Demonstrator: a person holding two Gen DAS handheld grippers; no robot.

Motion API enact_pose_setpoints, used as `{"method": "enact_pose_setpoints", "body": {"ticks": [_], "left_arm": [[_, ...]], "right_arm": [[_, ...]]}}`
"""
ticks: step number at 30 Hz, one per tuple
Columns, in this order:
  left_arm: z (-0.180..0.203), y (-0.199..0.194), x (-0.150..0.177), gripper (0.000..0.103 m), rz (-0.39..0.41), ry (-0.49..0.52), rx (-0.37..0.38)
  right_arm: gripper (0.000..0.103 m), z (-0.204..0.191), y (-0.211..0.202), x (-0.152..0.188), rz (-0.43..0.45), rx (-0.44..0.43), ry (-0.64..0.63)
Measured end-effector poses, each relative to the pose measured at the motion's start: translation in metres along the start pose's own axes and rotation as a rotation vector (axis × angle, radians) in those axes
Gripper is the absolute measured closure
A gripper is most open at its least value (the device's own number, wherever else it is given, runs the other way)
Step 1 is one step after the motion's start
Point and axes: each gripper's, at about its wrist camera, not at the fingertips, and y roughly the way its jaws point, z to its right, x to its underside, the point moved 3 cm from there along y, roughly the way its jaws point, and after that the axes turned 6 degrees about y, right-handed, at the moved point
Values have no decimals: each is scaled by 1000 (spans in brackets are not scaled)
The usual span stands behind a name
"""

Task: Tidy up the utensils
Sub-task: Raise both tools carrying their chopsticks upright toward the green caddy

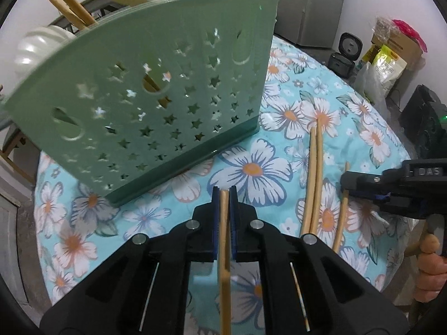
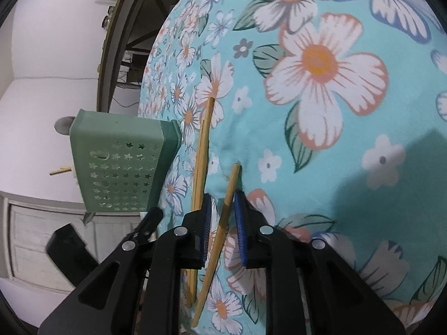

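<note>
Left wrist view: your left gripper [image 1: 224, 195] pinches one chopstick [image 1: 224, 240], green holder [image 1: 156, 89] upper left. Right gripper [image 2: 222, 203] straddles another chopstick [image 2: 223, 223], jaws apart; closing off-centre could roll it.

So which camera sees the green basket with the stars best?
The left wrist view: the green basket fills the frame, star holes clear, chopsticks and spoons poking out. The right wrist view shows it small, off to the left.
</note>
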Motion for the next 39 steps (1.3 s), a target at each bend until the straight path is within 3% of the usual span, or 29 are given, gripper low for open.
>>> {"method": "enact_pose_setpoints", "body": {"ticks": [5,8,15,26,31,39], "left_arm": [[0,-18,4,97,23,4,-14],[-5,-25,6,97,37,5,-22],[-13,-41,3,97,65,8,-35],[-12,-61,-2,97,108,24,-47],[-19,-81,-15,97,161,-24,22],[-61,-127,-38,97,248,-172,201]], "right_arm": [[93,-10,1,6,49,99,-61],[92,-13,0,7,65,124,-85],[93,-27,-11,7,87,91,-107],[95,-94,-71,18,279,105,-381],[96,-117,-95,29,372,132,-509],[96,-126,-101,36,409,140,-564]]}}
